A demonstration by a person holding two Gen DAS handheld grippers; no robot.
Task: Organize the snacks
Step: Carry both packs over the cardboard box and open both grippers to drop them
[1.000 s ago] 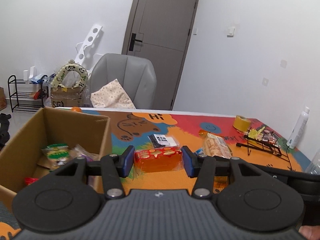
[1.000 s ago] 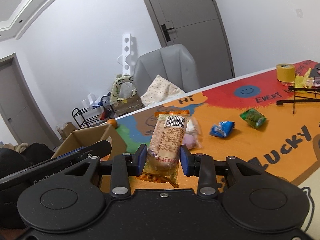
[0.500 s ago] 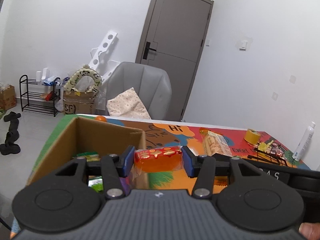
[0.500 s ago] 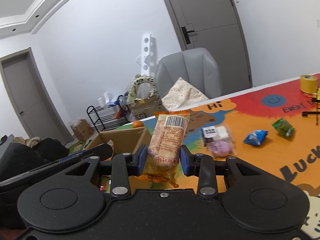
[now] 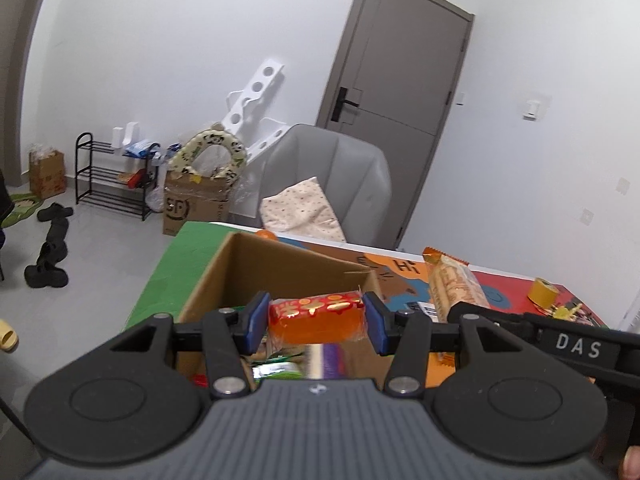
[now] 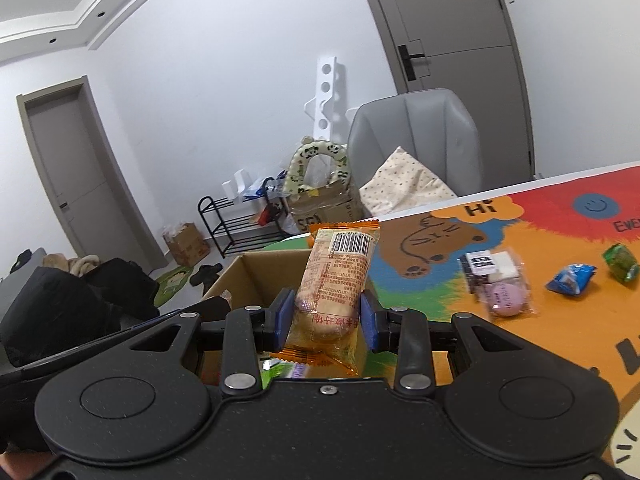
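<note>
Cardboard box (image 5: 280,268) already holds several packets. Left hand-held gripper (image 5: 316,322) pinches a red-orange packet (image 5: 317,314) over the box; right hand-held gripper (image 6: 323,320) pinches a long biscuit packet (image 6: 336,280) at its rim. Neither dropped yet. About 4 snacks (image 6: 498,280) left loose on the bench (image 6: 560,320). Cartoon mat covers the bench; grey chair (image 5: 328,176), shoe rack (image 5: 108,176), door (image 5: 400,80) behind.

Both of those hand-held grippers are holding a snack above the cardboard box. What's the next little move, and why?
Probably open the left hand-held gripper: its red-and-orange packet appears to hang over the open cardboard box, where other snacks already lie. The right's biscuit pack could follow.
</note>
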